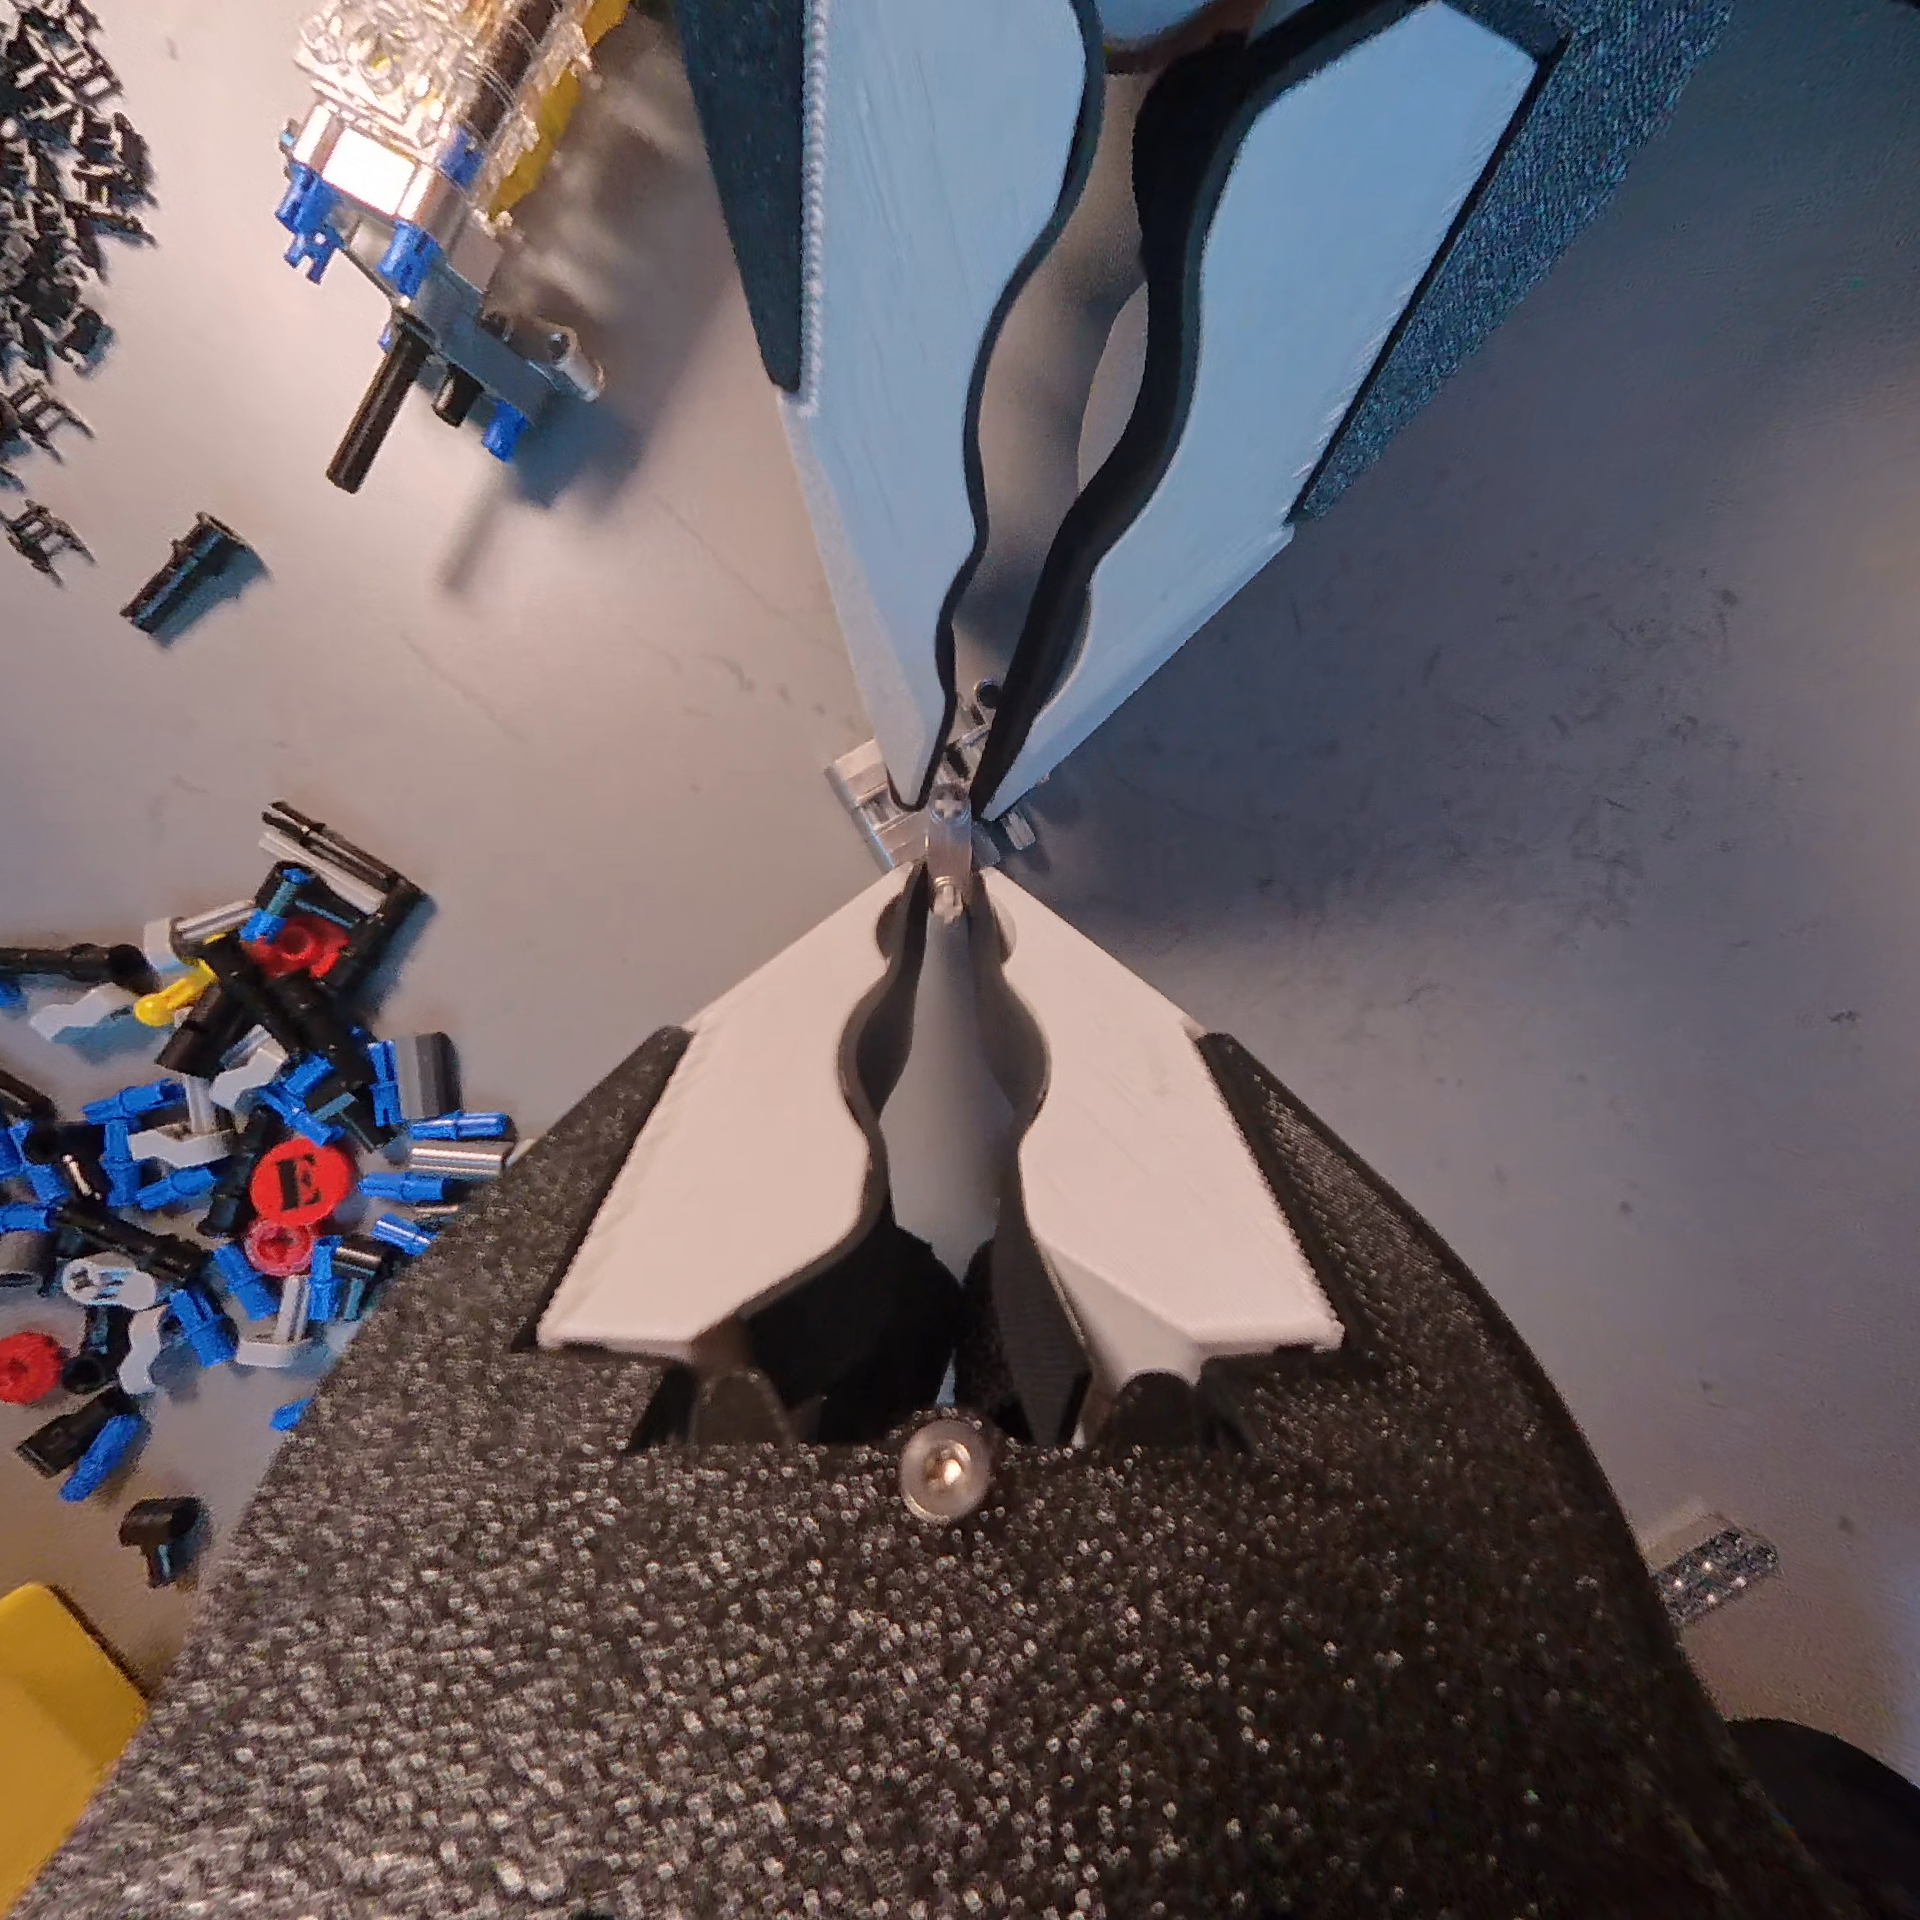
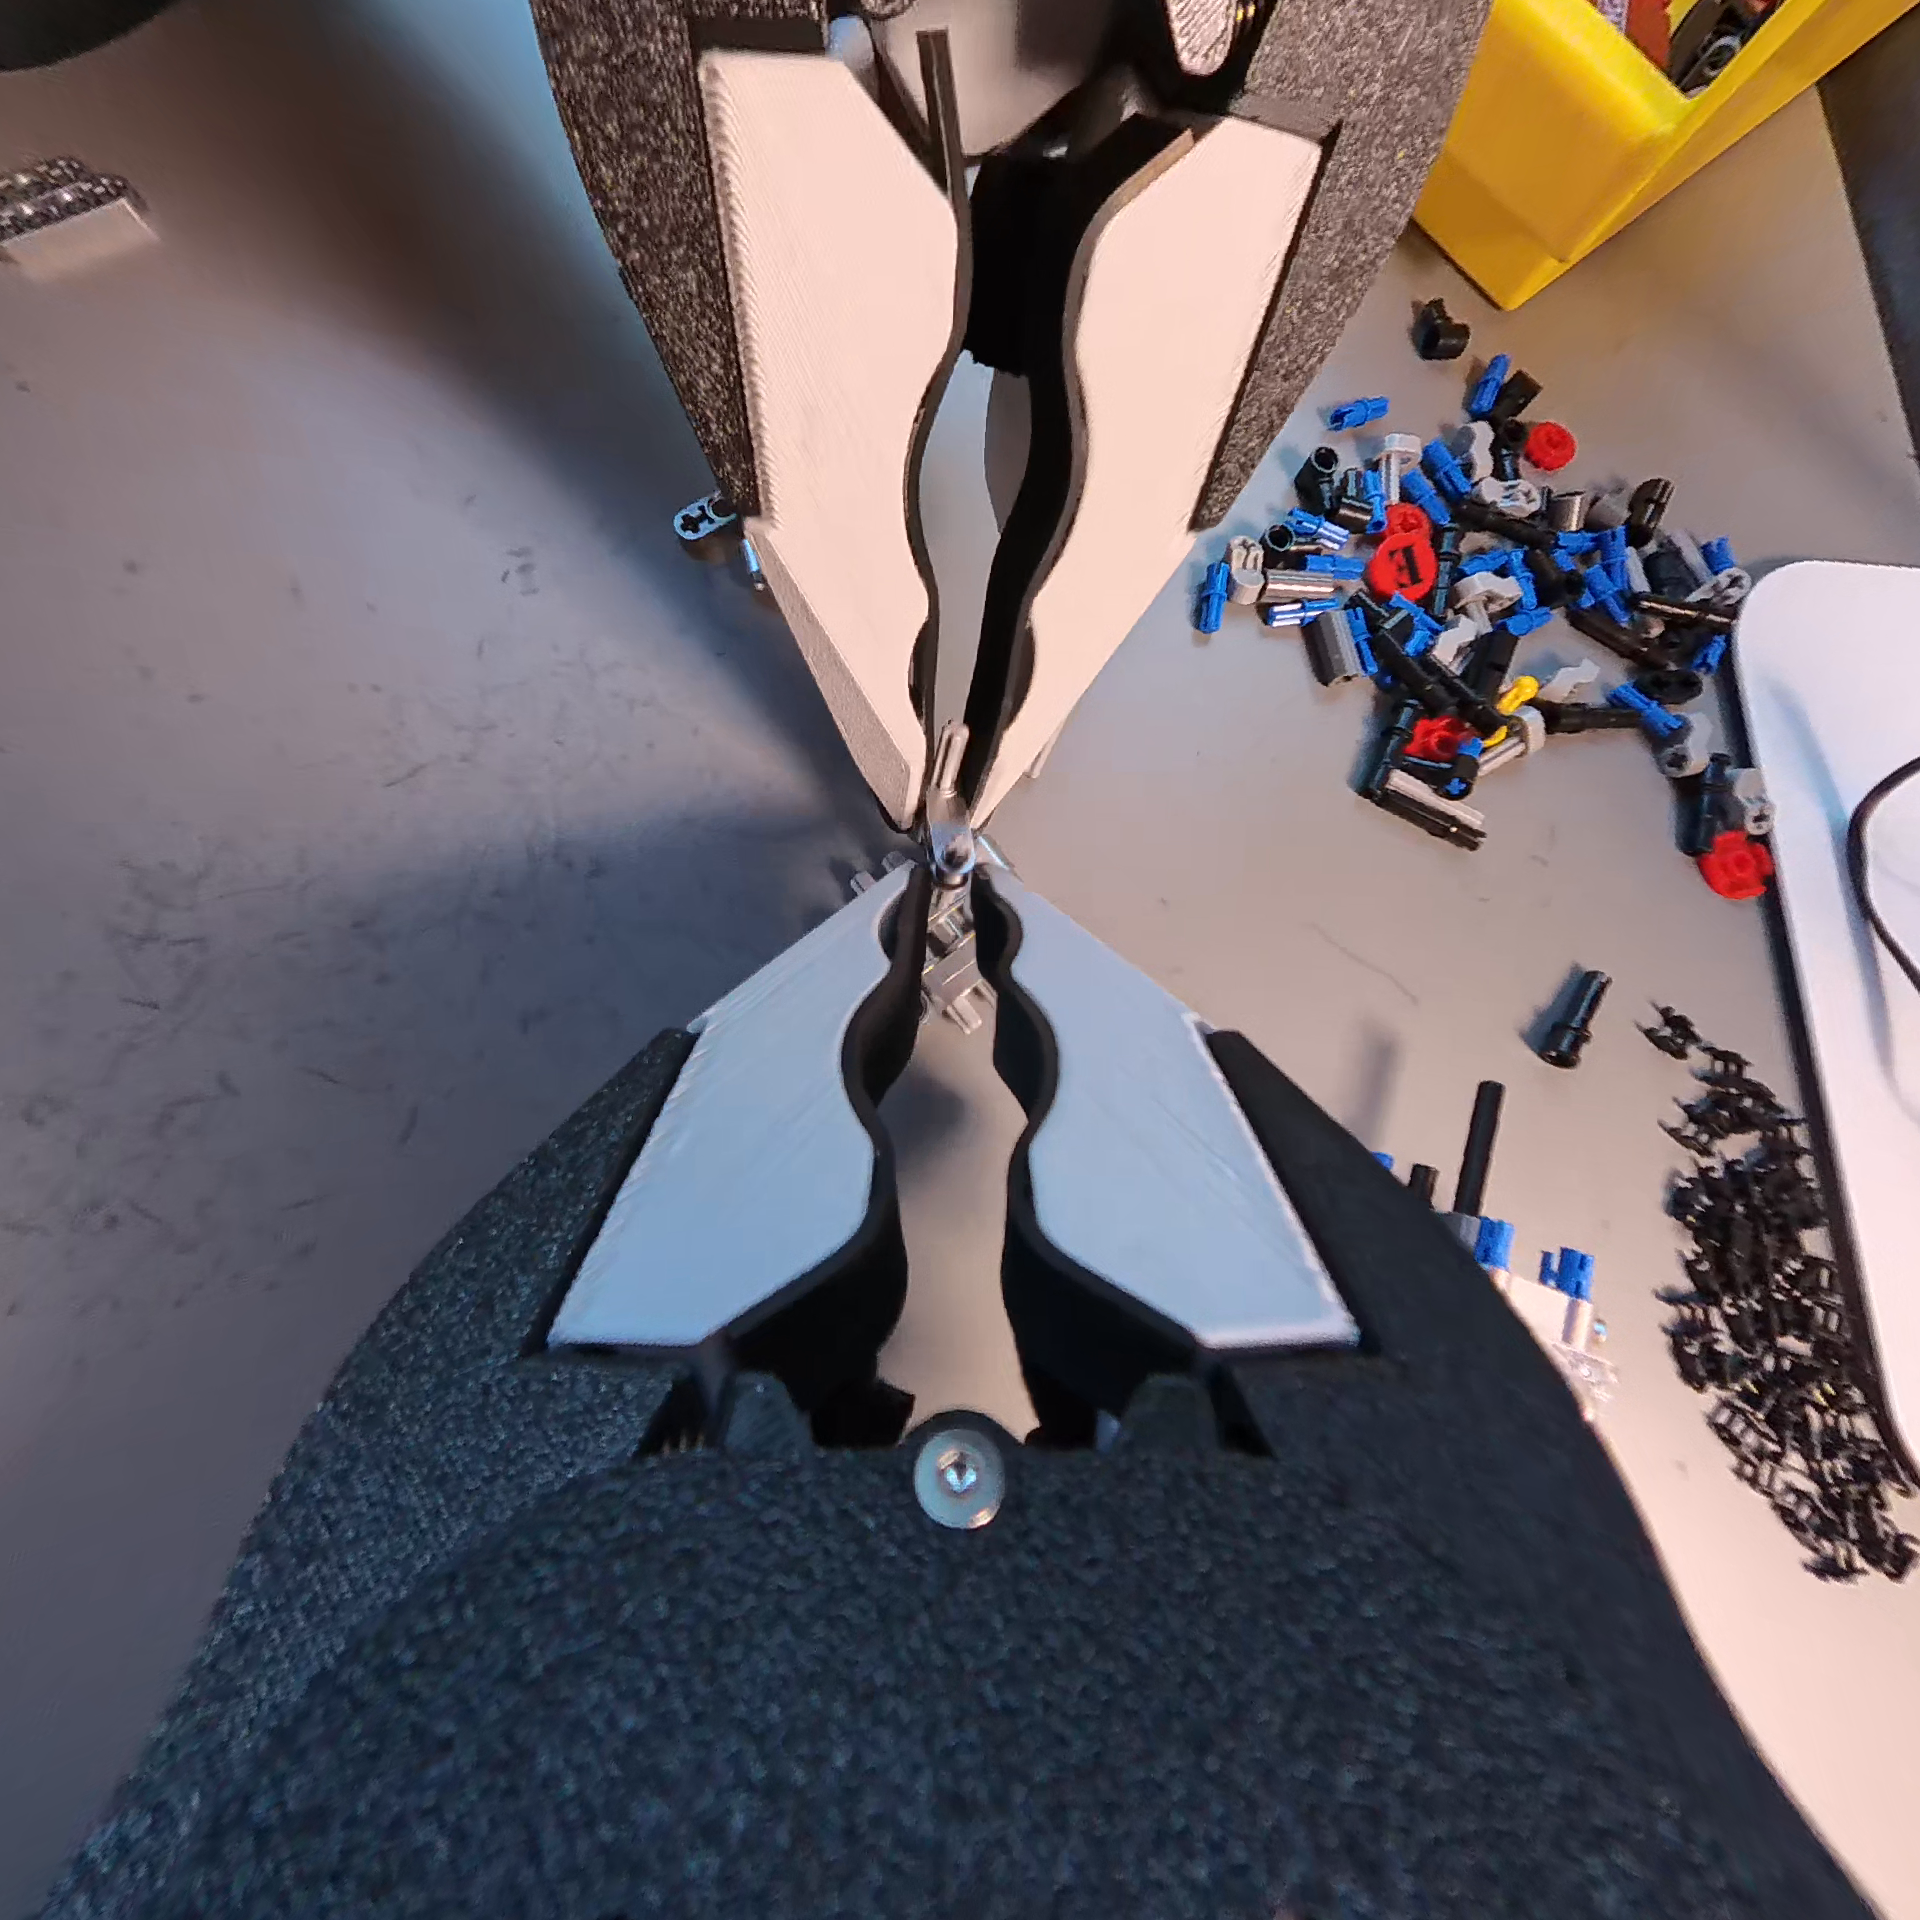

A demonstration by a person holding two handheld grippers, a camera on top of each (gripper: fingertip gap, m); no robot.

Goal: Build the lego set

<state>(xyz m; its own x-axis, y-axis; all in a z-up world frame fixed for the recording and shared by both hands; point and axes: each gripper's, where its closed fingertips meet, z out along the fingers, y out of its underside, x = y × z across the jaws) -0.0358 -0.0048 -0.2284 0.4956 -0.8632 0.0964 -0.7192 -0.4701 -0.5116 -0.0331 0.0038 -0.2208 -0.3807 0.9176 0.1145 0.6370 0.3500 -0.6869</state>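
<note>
Yellow bin (image 2: 1558, 135) cut off (top edge)

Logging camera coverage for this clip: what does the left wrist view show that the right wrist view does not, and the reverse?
Left wrist view only: the clear-and-grey brick assembly in full.

Right wrist view only: a white pad with a black cable, and the open top of the yellow bin.

Both: the left hand-held gripper and right hand-held gripper tip to tip, pinching small grey parts, plus the mixed parts pile.
</note>
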